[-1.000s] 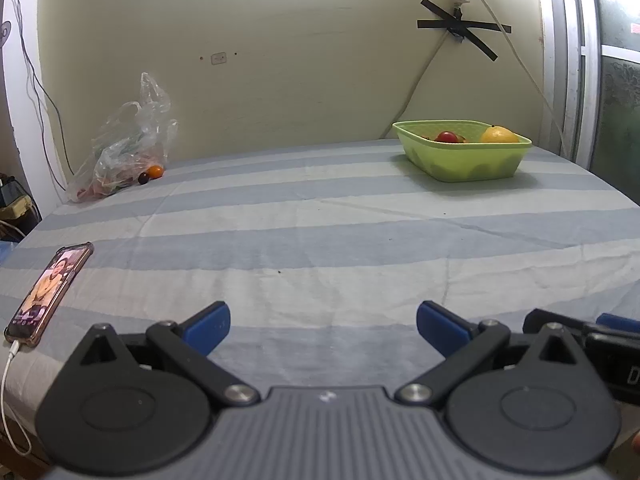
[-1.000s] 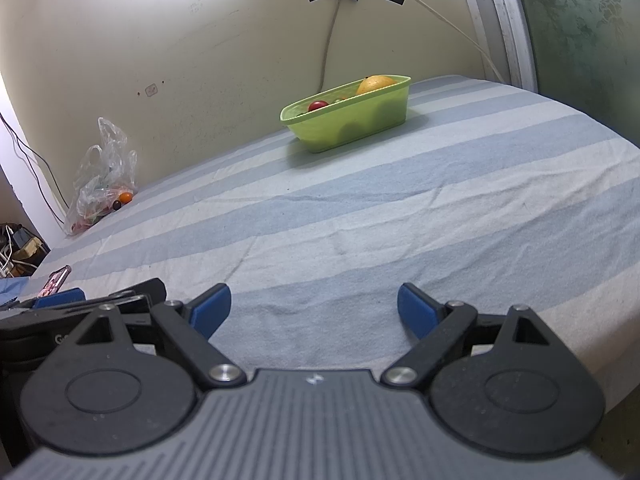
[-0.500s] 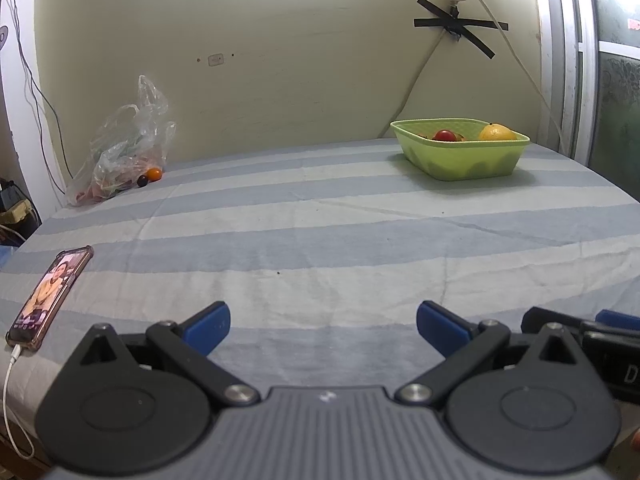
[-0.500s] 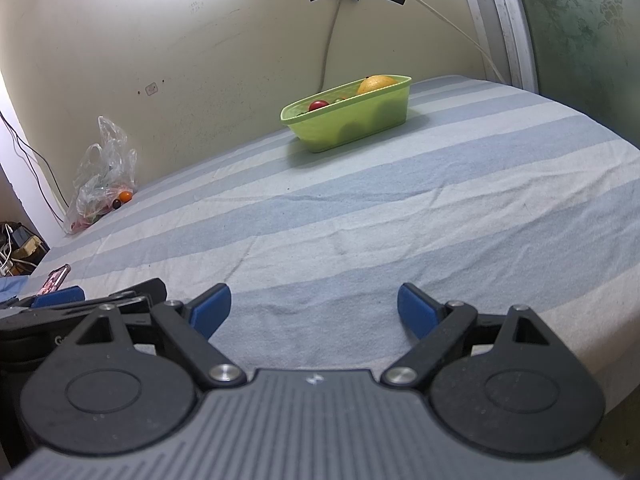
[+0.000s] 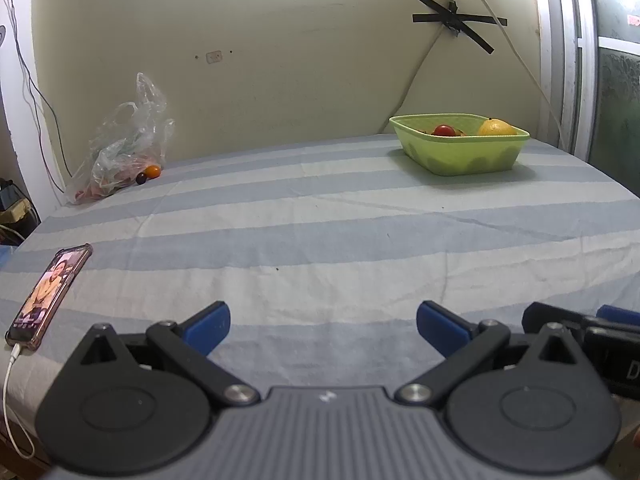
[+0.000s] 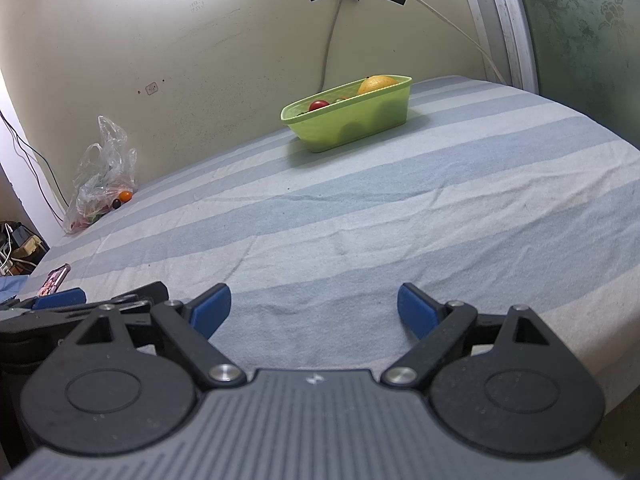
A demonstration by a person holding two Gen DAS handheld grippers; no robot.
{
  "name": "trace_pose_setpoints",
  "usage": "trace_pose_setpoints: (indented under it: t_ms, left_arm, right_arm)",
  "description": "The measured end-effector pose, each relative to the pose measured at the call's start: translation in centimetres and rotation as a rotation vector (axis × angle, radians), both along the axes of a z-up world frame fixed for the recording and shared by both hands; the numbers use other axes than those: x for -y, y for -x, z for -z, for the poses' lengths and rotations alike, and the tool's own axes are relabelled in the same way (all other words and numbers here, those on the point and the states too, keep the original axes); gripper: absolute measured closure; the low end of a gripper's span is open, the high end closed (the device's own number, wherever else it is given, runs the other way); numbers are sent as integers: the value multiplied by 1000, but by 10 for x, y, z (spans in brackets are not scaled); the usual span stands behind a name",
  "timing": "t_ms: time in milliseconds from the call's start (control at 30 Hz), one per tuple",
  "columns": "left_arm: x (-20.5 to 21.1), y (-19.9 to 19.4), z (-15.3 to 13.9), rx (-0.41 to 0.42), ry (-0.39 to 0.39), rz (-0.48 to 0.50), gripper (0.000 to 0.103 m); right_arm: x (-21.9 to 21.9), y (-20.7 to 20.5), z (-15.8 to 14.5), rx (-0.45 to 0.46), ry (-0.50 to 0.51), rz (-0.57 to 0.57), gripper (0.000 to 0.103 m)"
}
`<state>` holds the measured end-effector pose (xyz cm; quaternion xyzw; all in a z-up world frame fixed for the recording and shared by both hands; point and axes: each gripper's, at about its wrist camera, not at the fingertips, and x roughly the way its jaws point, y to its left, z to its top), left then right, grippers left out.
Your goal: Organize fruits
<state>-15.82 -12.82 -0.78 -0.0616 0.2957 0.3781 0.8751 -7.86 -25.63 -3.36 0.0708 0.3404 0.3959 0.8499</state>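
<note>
A green basket (image 5: 472, 160) stands at the far right of the striped cloth, holding a red fruit (image 5: 445, 130) and a yellow-orange fruit (image 5: 496, 127); it also shows in the right wrist view (image 6: 352, 124). A clear plastic bag (image 5: 120, 152) with more fruit lies at the far left by the wall, with a small orange fruit (image 5: 153, 171) and a dark one (image 5: 141, 178) at its mouth. My left gripper (image 5: 322, 326) is open and empty near the front edge. My right gripper (image 6: 314, 310) is open and empty beside it.
A phone (image 5: 50, 290) with a lit screen and a white cable lies at the front left edge. The cloth-covered table (image 5: 320, 220) stretches between grippers and basket. A wall with taped cables stands behind. Clutter sits off the table's left edge.
The left wrist view has tilted slightly, so the basket and bag sit a little lower and left. The right gripper has not visibly moved. Both stay open.
</note>
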Motion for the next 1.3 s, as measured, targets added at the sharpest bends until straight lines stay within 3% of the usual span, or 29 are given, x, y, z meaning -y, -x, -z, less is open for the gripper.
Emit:
trace_pose_setpoints:
  t_ms: [1300]
  left_arm:
    - [0,0,2,-10,4,10,0]
  right_arm:
    - [0,0,1,1,1,0,11]
